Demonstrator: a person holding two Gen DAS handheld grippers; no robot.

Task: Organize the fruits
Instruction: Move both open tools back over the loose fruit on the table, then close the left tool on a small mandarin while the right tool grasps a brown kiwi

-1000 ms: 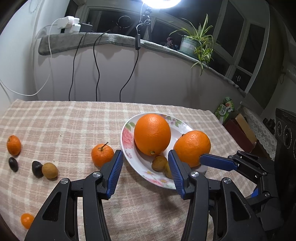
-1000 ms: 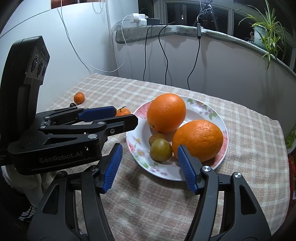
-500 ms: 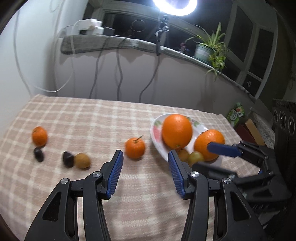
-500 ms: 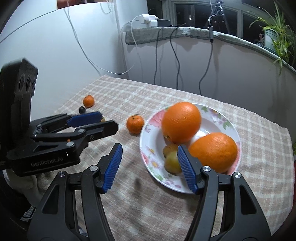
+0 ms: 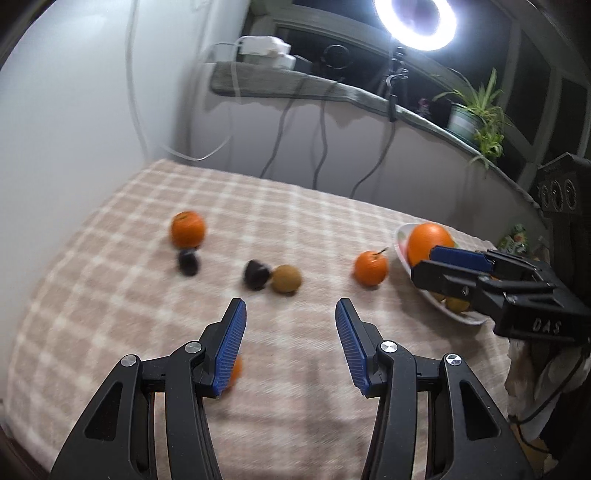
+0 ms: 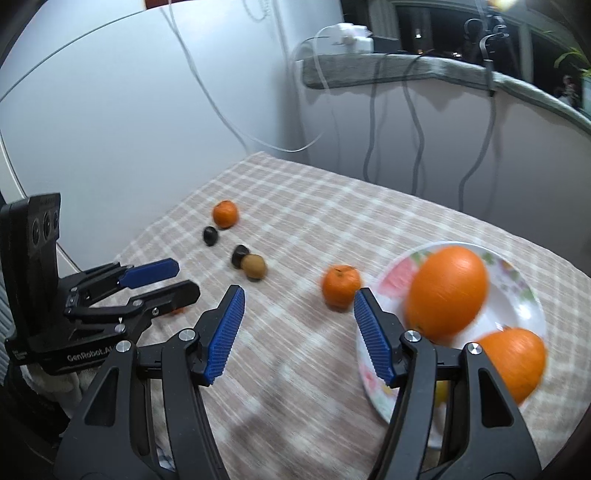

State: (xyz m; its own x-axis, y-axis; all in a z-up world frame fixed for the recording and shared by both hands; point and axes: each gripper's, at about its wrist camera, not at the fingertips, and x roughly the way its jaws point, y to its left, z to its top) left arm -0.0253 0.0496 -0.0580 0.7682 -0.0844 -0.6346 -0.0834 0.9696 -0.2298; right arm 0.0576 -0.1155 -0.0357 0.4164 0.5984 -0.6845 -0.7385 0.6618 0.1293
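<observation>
A floral plate (image 6: 517, 280) at the right holds two large oranges (image 6: 448, 291) (image 6: 511, 363) and small greenish fruits. Loose on the checked cloth lie a stemmed tangerine (image 5: 370, 267) (image 6: 340, 285), a brown kiwi (image 5: 286, 278) (image 6: 253, 266) touching a dark fruit (image 5: 255, 274), another dark fruit (image 5: 188, 260), a far tangerine (image 5: 187, 229) (image 6: 225, 213) and a tiny orange fruit (image 5: 234, 371) behind my left finger. My left gripper (image 5: 290, 345) is open and empty, in front of the kiwi. My right gripper (image 6: 295, 334) is open and empty, between tangerine and plate.
A white wall closes the table's left side. A low partition with hanging cables (image 5: 321, 140) runs behind the table. A ring light (image 5: 417, 22) and a potted plant (image 5: 469, 114) stand on the ledge. The table's front edge is close under both grippers.
Both grippers have swung left, away from the plate toward the loose fruits. The plate has slid to the right of both views. Both stay open and empty.
</observation>
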